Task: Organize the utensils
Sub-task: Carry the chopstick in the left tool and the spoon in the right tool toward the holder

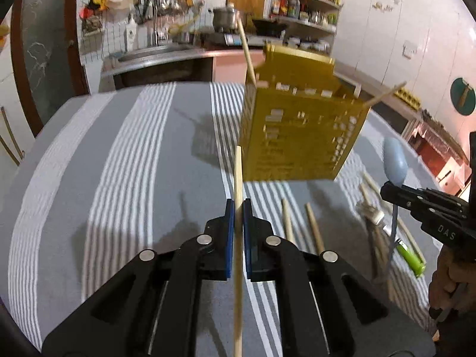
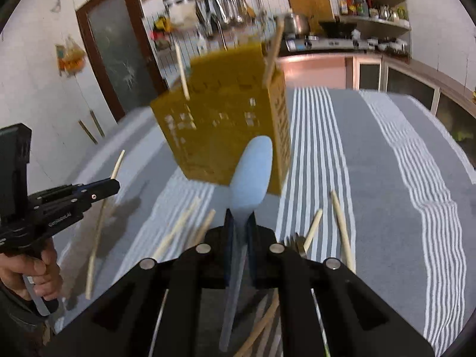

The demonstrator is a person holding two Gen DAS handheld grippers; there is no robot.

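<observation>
The left gripper [image 1: 238, 205] is clamped on a pale wooden chopstick [image 1: 238, 238], its blue pads [image 1: 229, 217] pressed flat against the thin round shaft, which runs from below the jaws up to a blunt tip in front of the yellow holder [image 1: 300, 131]. The right gripper [image 2: 241, 217] is closed on the neck of a light blue spoon [image 2: 253, 172], whose smooth oval bowl rises ahead of the jaws and overlaps the holder's lower face in that view.

The holder is a mustard-yellow square box with rows of small rectangular cut-outs; it stands on the grey and white striped cloth [image 1: 134, 154] and already carries two chopsticks [image 1: 247, 50] that lean out of its open top towards opposite corners.

More loose chopsticks [image 1: 315, 229] lie on the cloth between the holder and the grippers, beside a green lighter [image 1: 410, 255]. In the right wrist view a fork [image 2: 297, 244] shows partly behind the gripper body.

Left of the holder the cloth lies bare out to its far edge; to the right of it the striped surface is likewise open up to the table's rim
</observation>
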